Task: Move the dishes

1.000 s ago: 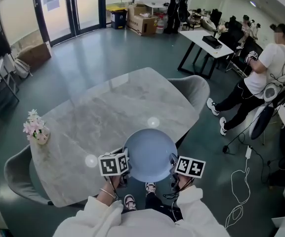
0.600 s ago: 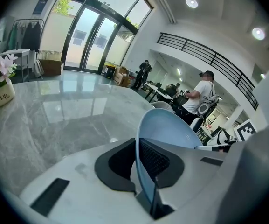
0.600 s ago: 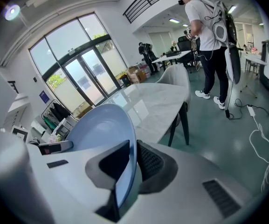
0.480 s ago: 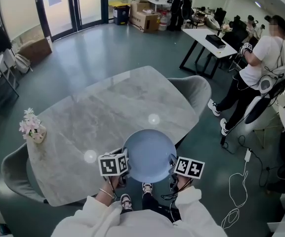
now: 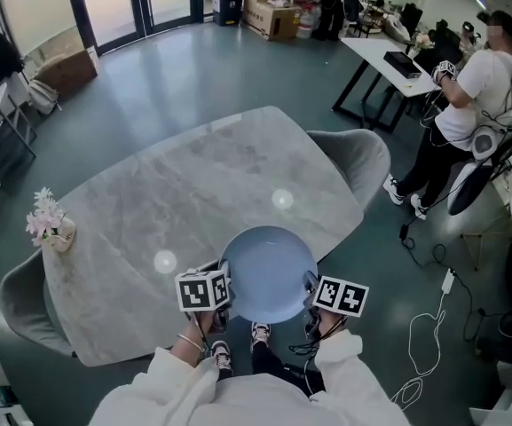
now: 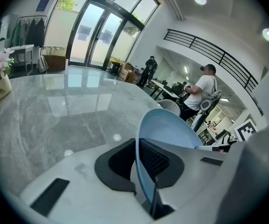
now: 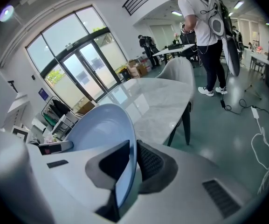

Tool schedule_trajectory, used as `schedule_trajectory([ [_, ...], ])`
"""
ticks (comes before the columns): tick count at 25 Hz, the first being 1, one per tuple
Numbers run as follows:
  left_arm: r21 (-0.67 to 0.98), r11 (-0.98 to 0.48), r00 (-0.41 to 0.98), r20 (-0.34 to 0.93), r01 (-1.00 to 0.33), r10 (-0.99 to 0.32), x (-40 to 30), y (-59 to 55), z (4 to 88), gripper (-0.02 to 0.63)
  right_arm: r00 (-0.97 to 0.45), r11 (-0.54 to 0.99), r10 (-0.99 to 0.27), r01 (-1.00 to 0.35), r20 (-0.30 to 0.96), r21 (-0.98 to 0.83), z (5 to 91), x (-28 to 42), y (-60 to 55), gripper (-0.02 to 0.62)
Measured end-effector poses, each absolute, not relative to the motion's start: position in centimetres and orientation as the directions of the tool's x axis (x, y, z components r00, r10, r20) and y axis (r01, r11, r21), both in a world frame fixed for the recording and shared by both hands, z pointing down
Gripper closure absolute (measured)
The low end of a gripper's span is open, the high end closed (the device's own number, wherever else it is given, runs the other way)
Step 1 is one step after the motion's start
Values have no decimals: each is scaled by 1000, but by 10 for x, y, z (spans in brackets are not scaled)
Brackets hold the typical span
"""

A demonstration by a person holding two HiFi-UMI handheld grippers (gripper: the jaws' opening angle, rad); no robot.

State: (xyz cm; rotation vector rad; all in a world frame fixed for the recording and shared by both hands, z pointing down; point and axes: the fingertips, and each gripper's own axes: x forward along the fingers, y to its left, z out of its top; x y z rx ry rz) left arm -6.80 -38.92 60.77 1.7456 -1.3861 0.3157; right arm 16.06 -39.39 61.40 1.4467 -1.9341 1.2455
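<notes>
A pale blue dish (image 5: 269, 275) hangs in the air above the near edge of the marble table (image 5: 193, 211). My left gripper (image 5: 220, 302) is shut on its left rim and my right gripper (image 5: 311, 302) is shut on its right rim. In the left gripper view the blue dish (image 6: 169, 129) stands on edge between the jaws of the left gripper (image 6: 138, 160). The right gripper view shows the same blue dish (image 7: 99, 125) pinched by the right gripper (image 7: 133, 162). Nothing else lies on the dish that I can see.
A small vase of pink flowers (image 5: 47, 224) stands at the table's left end. Grey chairs sit at the right (image 5: 358, 158) and left (image 5: 20, 300). A person in a white shirt (image 5: 477, 87) stands at the far right beside a black-legged desk (image 5: 389, 60). Cables lie on the floor (image 5: 433, 327).
The view has shifted a little: the table and the flowers sit slightly lower and further left. Both grippers still hold the dish in the same place.
</notes>
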Motion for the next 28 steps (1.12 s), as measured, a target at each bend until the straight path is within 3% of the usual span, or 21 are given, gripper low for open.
schedule_trajectory([
  [28, 411, 133, 266, 771, -902, -578, -41, -475, 687, 580, -430, 57, -387, -894, 815, -444, 696, 185, -498, 500],
])
